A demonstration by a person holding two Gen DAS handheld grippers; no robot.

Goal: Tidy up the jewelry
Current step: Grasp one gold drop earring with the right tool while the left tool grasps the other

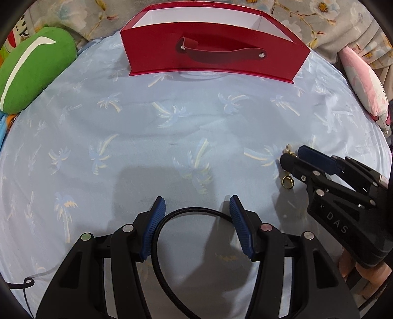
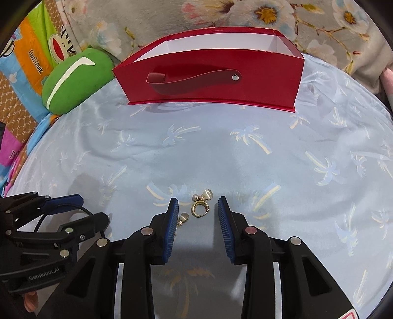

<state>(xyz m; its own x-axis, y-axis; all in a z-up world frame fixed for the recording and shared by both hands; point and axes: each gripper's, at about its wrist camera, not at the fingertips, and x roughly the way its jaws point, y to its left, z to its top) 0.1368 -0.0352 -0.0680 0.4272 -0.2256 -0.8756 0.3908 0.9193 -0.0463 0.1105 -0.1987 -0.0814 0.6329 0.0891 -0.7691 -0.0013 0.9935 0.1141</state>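
Note:
A gold earring (image 2: 201, 208) with pearl beads lies on the light-blue palm-print cloth (image 2: 221, 152), between the tips of my open right gripper (image 2: 197, 205). A second small gold earring (image 2: 183, 219) lies just inside the gripper's left finger. An open red box (image 2: 208, 78) with a strap handle stands at the far side; it also shows in the left wrist view (image 1: 213, 52). My left gripper (image 1: 196, 205) is open and empty over bare cloth. In that view my right gripper (image 1: 293, 157) is at the right, above the earrings (image 1: 287, 181).
A green cushion (image 1: 34, 68) lies at the far left, also in the right wrist view (image 2: 73, 81). A pink pillow (image 1: 366, 86) is at the far right. A floral blanket (image 2: 270, 19) lies behind the box. A black cable (image 1: 191, 213) loops between my left fingers.

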